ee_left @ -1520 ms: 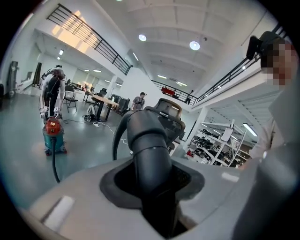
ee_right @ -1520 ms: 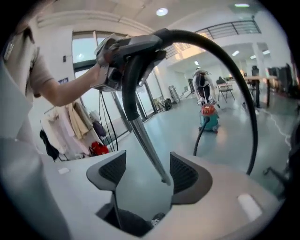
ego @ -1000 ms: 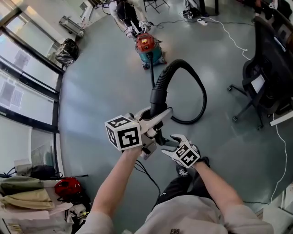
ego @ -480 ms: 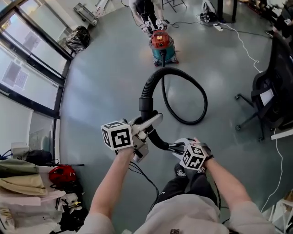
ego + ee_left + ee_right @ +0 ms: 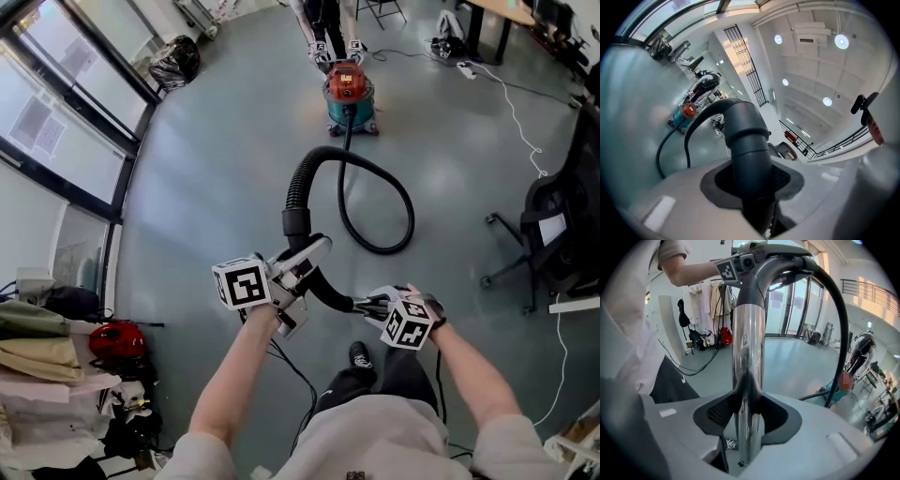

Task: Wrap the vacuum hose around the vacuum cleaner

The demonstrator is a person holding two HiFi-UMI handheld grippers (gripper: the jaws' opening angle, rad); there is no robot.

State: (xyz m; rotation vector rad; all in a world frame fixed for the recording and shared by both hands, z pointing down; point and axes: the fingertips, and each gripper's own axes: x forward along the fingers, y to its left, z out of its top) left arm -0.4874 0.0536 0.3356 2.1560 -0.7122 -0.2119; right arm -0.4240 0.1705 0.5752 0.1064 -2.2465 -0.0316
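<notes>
Left tool [image 5: 311, 253] is clamped on the dark rigid cuff [image 5: 749, 145] of the vacuum hose [image 5: 298, 186]. Right tool [image 5: 372, 303], just beside it, has just been closing its jaws and grips the chrome tube [image 5: 747, 352] between them. From the left tool the hose arches away, loops over the floor [image 5: 216, 169] and runs to the vacuum cleaner [image 5: 350, 89], well ahead of both tools.

Far ahead of me the red-topped teal canister vacuum cleaner [image 5: 350, 94] stands on the grey concrete floor [image 5: 216, 159]. Its ribbed black plastic vacuum hose [image 5: 297, 187] loops over the floor to my right, then climbs toward me (left of that loop). The shiny chrome metal tube [image 5: 747, 348] continues from its near end. A black wheeled office chair [image 5: 553, 225] sits far right, with tall glass windows [image 5: 66, 122] on the left.
</notes>
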